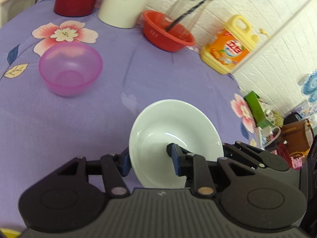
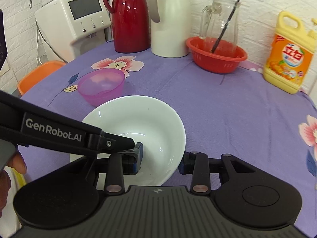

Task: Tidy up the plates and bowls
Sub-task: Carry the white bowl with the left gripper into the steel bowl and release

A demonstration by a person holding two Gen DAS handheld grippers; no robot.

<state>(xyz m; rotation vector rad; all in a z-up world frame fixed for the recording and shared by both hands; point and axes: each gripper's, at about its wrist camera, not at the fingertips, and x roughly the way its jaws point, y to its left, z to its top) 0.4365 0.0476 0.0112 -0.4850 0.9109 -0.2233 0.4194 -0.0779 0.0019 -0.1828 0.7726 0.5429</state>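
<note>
Nearest, the left hand-held gripper (image 1: 150, 158) is clamped on the left rim of the white bowl (image 2: 138, 127), one pad inside, one outside. The right hand-held gripper (image 2: 160, 163) pinches its right rim. The bowl seems lifted off the purple bench (image 2: 227, 109), though that is hard to judge. Just beyond, left, sits a pink bowl (image 2: 101, 86); farther right, a red basket (image 2: 217, 56).
</note>
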